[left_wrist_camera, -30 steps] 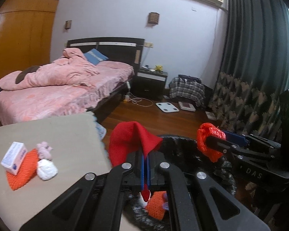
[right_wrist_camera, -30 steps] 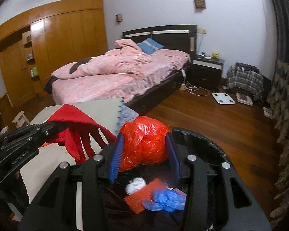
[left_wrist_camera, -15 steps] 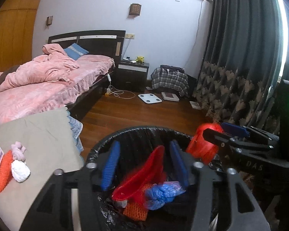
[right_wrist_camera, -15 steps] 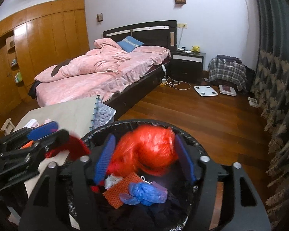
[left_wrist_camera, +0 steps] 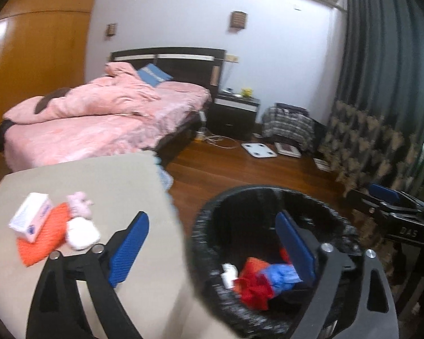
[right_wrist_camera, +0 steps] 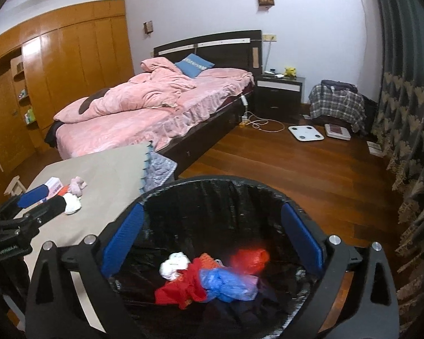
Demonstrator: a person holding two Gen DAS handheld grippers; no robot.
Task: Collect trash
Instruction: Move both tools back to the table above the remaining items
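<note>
Both grippers, left (left_wrist_camera: pixel 212 248) and right (right_wrist_camera: pixel 212 243), are spread wide and hold nothing above the round bin (right_wrist_camera: pixel 166 195) lined with crinkly black plastic. Inside lie red cloth (right_wrist_camera: pixel 183 285), blue film (right_wrist_camera: pixel 226 282) and an orange-red bag (right_wrist_camera: pixel 250 258). Farther off, on the beige table (left_wrist_camera: pixel 99 186), sit a small carton (left_wrist_camera: pixel 32 216), orange mesh (left_wrist_camera: pixel 42 240) and white wad (left_wrist_camera: pixel 82 233).

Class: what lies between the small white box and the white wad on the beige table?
In the left wrist view, an orange knitted cloth lies between white box and white wad.
</note>
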